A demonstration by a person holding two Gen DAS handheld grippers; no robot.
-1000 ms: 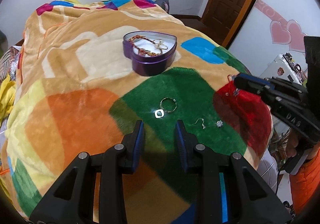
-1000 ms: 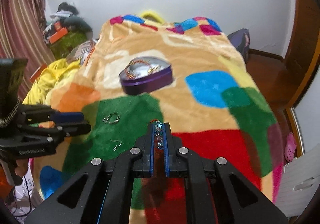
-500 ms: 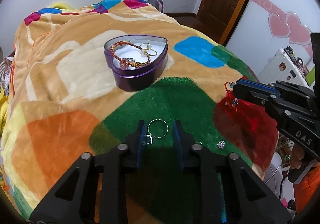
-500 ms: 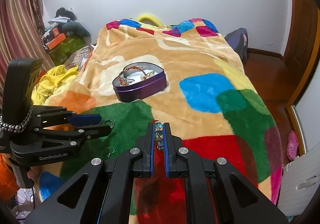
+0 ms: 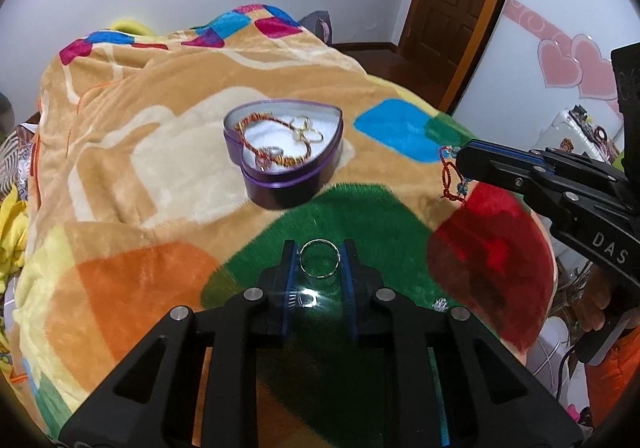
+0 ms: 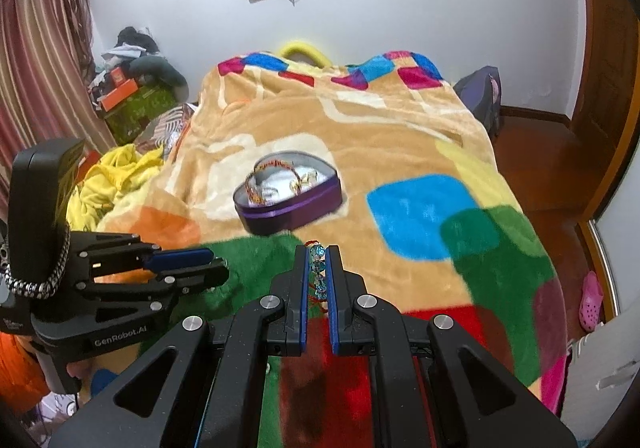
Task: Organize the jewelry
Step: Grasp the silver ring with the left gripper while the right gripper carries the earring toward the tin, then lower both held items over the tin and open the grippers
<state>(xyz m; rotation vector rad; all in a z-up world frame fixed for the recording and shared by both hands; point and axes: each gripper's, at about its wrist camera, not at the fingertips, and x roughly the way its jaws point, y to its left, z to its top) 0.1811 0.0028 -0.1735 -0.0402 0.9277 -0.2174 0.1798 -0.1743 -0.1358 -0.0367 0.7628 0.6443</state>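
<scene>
My left gripper [image 5: 319, 250] is shut on a thin silver hoop [image 5: 301, 266], pinched across its width over the green patch of the blanket [image 5: 120, 168]. A small shiny piece [image 5: 308, 298] glints just behind the hoop, between the fingers. My right gripper [image 6: 318, 253] is shut on a red-cord bracelet with blue beads [image 6: 318, 272]; in the left wrist view its cord [image 5: 450, 184] dangles from the tips. The purple heart-shaped tin [image 5: 288, 184] stands open beyond both grippers, holding a braided red-gold bracelet [image 5: 256, 144] and gold rings [image 5: 306, 130].
A small sparkly stud [image 5: 440, 304] lies on the green patch, right of my left gripper. The bed drops off to a wooden floor [image 6: 532, 168] on the right. Yellow cloth [image 6: 108, 180] and boxes [image 6: 132, 104] are piled at the left.
My left gripper moved forward over the hoop, narrowed its jaws onto it and now carries it above the blanket. The right gripper keeps its hold on the bracelet, little moved.
</scene>
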